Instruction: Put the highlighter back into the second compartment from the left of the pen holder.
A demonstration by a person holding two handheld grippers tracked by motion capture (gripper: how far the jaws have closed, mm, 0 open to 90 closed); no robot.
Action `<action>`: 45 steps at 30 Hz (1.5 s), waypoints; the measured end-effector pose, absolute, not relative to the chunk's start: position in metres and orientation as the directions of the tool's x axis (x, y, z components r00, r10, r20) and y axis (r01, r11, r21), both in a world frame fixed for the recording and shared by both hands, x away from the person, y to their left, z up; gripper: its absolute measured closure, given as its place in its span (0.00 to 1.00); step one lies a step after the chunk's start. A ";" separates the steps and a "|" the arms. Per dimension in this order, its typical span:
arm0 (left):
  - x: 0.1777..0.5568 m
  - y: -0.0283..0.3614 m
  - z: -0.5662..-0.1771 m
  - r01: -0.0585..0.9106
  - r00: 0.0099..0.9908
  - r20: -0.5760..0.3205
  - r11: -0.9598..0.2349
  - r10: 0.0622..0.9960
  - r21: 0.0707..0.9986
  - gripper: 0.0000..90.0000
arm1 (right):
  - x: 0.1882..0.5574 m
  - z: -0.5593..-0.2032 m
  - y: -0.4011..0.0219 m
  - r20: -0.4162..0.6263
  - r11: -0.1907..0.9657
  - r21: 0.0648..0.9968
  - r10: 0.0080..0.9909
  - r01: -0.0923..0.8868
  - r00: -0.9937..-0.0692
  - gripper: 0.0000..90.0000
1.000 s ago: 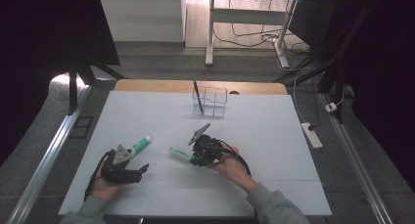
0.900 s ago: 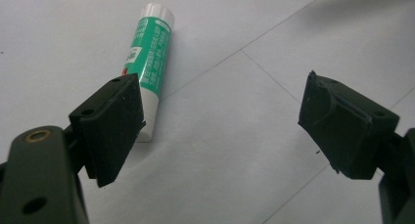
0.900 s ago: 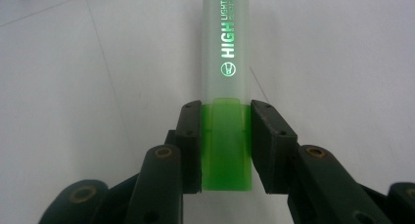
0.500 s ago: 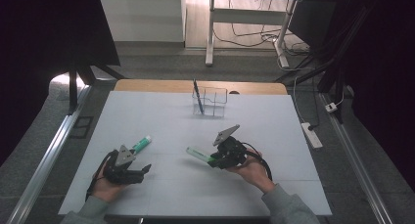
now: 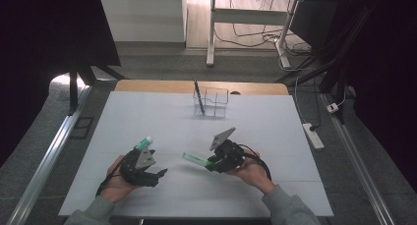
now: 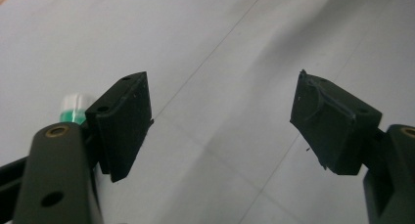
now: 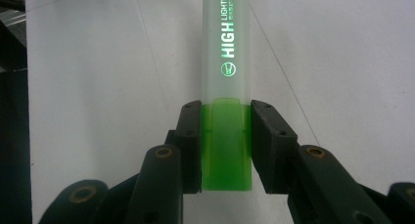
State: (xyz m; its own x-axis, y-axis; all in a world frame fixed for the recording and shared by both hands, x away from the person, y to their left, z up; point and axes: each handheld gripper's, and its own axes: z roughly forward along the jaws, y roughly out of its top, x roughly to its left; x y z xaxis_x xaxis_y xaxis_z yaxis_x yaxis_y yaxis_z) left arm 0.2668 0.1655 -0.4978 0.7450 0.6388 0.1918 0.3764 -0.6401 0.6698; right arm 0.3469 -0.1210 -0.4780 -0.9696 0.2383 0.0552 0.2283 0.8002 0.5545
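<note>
**Holding one highlighter while the other lies loose**

Lying at the left of the white table (image 5: 275,185), a second green highlighter (image 5: 143,143) sits just beyond the left gripper (image 5: 156,176), on its far side; in the left gripper view its capped end (image 6: 73,108) peeks out beside the left-hand jaw, outside the gap. That gripper's jaws stand wide apart with nothing between them, though they have just been closing a little. If they go on closing here they will meet on air, because the pen lies beside them rather than in the gap; a jaw tip brushing the round barrel could also set it rolling away across the smooth sheet.

Right of centre, the right gripper (image 5: 212,162) is clamped on the green highlighter (image 5: 196,159), which points out to the left, low over the table. The right gripper view shows the pads pressing the green end of the barrel (image 7: 226,150), with the long clear body sticking out ahead. Gripped so near one end, the pen could pivot or droop if its tip catches on anything, and the smooth plastic might slip.

Far across the table stands a clear organiser (image 5: 212,101) holding a dark pen (image 5: 197,95). It looks light, so a long highlighter swung in carelessly could knock it over.
</note>
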 end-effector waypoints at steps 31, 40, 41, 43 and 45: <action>0.299 0.095 -0.495 0.223 0.923 0.166 -0.833 0.348 0.506 0.34 | 0.339 -0.484 -0.099 0.037 0.860 0.501 0.093 0.098 -0.995 0.75; 0.297 0.091 -0.500 0.177 0.949 0.154 -0.867 0.276 0.465 0.59 | 0.336 -0.485 -0.096 0.038 0.870 0.489 0.047 0.060 -0.998 0.74; 0.297 0.091 -0.500 0.167 0.952 0.154 -0.872 0.264 0.461 0.60 | 0.335 -0.485 -0.096 0.044 0.870 0.488 0.053 0.067 -0.998 0.74; 0.296 0.091 -0.501 0.160 0.958 0.143 -0.875 0.250 0.457 0.63 | 0.335 -0.486 -0.096 0.061 0.868 0.492 0.039 0.064 -0.997 0.74; 0.295 0.091 -0.501 0.141 0.965 0.139 -0.883 0.224 0.448 0.66 | 0.336 -0.487 -0.096 0.070 0.863 0.501 0.028 0.060 -0.997 0.73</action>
